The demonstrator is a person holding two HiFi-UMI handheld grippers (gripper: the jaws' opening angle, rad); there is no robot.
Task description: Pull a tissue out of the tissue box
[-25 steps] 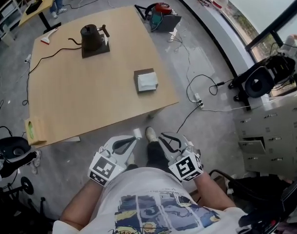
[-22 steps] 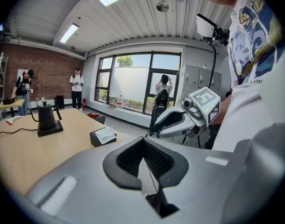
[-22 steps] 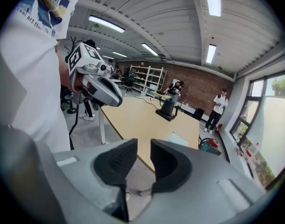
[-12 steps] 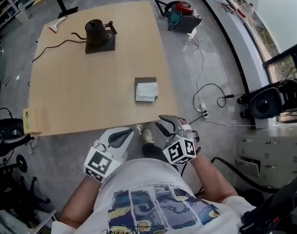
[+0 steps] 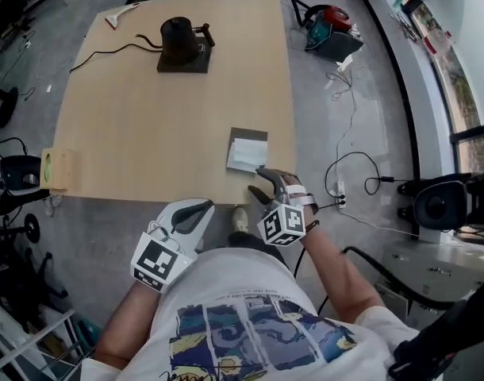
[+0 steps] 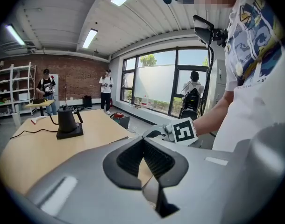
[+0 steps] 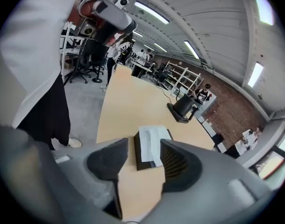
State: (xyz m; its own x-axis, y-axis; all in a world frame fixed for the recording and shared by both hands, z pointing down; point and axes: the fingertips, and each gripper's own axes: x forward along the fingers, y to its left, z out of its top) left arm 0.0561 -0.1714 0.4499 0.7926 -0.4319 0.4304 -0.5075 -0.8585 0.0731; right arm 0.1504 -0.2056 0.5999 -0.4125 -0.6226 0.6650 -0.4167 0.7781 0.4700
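A dark tissue box (image 5: 248, 136) with a white tissue (image 5: 245, 155) lying on top sits near the front edge of the wooden table (image 5: 147, 133). My right gripper (image 5: 260, 182) hovers at that edge, just short of the box. It is open, its jaws have just been opening, and nothing is between them. In the right gripper view the tissue (image 7: 152, 141) and the box (image 7: 139, 158) show beyond the right gripper (image 7: 145, 146). My left gripper (image 5: 204, 205) hangs over the floor in front of the table, its tips together and empty. The left gripper (image 6: 142, 142) looks across the table.
A black kettle (image 5: 180, 41) on a dark base stands at the table's far side, its cord trailing left. A small wooden box (image 5: 56, 170) sits at the table's left edge. Cables and a power strip (image 5: 339, 190) lie on the floor to the right. People (image 6: 105, 88) stand far off.
Both grippers have come forward toward the table. The right one has gone from above the floor to the table edge by the tissue box, and its jaws have spread apart.
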